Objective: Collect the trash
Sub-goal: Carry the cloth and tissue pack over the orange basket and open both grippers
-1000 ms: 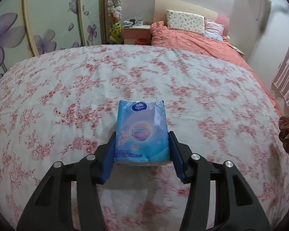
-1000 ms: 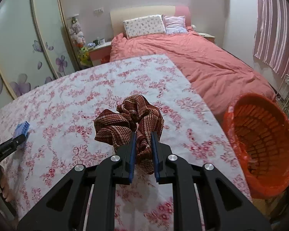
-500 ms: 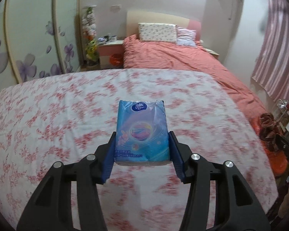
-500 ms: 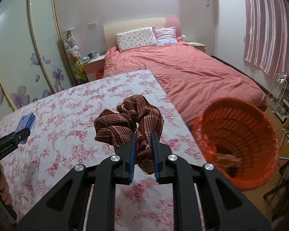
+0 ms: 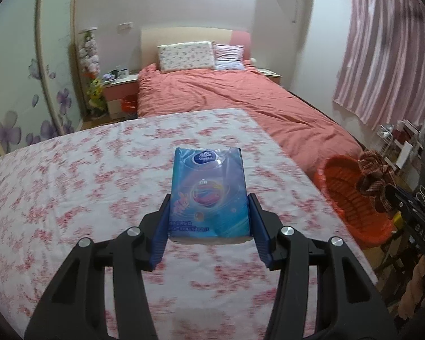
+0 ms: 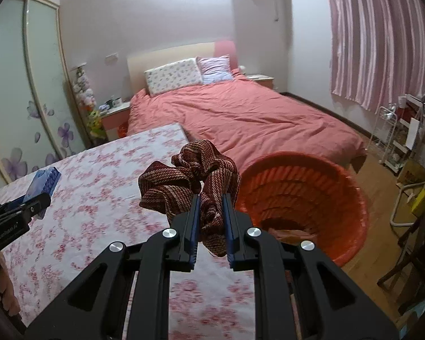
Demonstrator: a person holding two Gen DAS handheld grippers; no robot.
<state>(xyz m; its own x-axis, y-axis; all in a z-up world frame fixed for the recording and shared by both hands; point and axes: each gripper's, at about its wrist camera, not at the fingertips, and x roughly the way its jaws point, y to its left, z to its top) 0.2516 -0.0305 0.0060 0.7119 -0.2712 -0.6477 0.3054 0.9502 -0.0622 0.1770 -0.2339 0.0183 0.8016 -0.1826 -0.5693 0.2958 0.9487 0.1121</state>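
My left gripper (image 5: 209, 212) is shut on a blue tissue pack (image 5: 208, 189) and holds it above the floral tablecloth (image 5: 70, 184). It also shows in the right wrist view (image 6: 42, 182) at the left. My right gripper (image 6: 210, 212) is shut on a dark red striped scrunchie (image 6: 184, 181), held near the rim of an orange basket (image 6: 340, 187). In the left wrist view the scrunchie (image 5: 374, 170) hangs over the basket (image 5: 351, 198) at the right.
The floral-covered table (image 6: 85, 212) ends just left of the basket. A bed with a salmon cover (image 6: 255, 119) lies behind. A white wire rack (image 6: 393, 136) and clutter stand at the right. Something brownish lies in the basket bottom (image 6: 291, 233).
Both grippers have risen and swung right toward the orange basket, each keeping its hold. The basket now sits closer under the scrunchie.
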